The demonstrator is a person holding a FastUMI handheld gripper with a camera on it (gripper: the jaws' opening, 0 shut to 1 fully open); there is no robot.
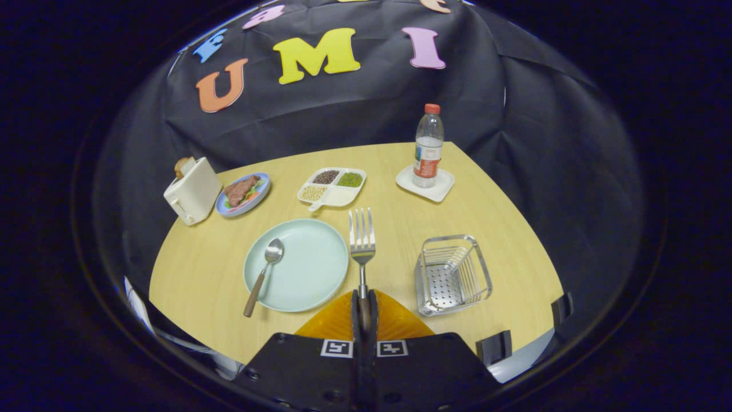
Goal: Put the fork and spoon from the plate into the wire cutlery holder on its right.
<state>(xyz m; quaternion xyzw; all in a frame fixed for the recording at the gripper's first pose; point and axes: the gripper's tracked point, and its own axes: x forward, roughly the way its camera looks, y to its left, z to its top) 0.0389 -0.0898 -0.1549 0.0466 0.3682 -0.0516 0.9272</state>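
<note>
While my claw (pixel 364 309) pinches the fork (pixel 362 240) by its handle above the tabletop (pixel 492 217), the spoon (pixel 264 273) lies on the plate (pixel 309 269); the holder (pixel 453 274), right of it, is empty.

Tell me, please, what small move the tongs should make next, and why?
Probably carry the fork right, over the wire cutlery holder. The tongs are shut on its handle, tines pointing away, and the fork is clear of the plate. The holder stands empty, and the spoon waits on the plate.
</note>
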